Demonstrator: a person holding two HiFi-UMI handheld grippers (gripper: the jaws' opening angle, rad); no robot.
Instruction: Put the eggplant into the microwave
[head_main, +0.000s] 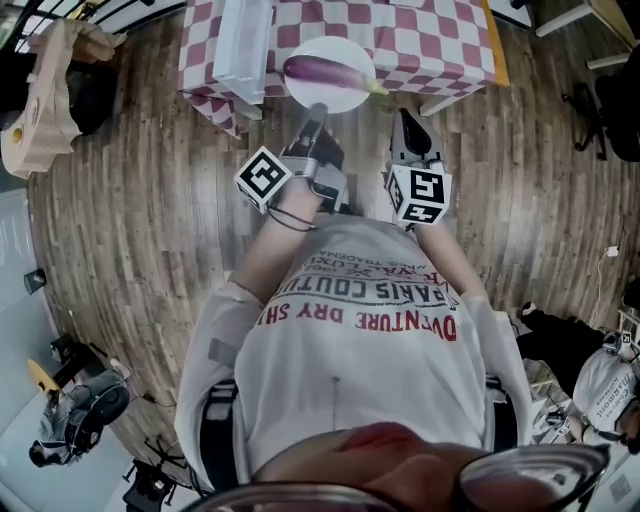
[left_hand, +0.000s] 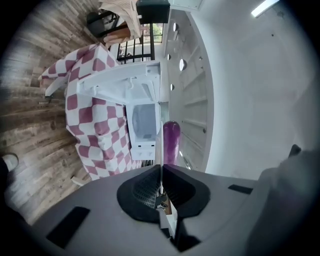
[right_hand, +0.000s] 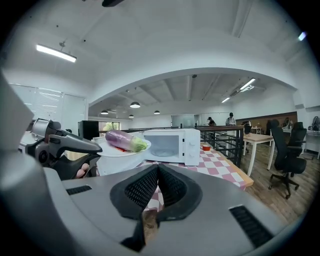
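Pinching the near rim of the round white plate (head_main: 342, 47), the left gripper (head_main: 316, 112) has its jaws closed down to the plate's thin edge. The long purple eggplant with a green stem (head_main: 326, 72) lies on that plate. The boxy white microwave (head_main: 243, 45) stands at the plate's 9 o'clock on the red-and-white checked table (head_main: 440, 40). The right gripper (head_main: 404, 122), at the left one's 3 o'clock, has its jaws pressed together with nothing between them.

Wood-plank floor (head_main: 120, 200) runs beneath a table (head_main: 440, 40) draped in red-and-white checks. Overhead, a white arched ceiling (right_hand: 175, 45) carries strip lights (right_hand: 56, 52) and round pendant lamps (right_hand: 134, 105). A black railing (right_hand: 225, 145), a pale desk (right_hand: 260, 138) and a black office chair (right_hand: 286, 150) stand beyond.
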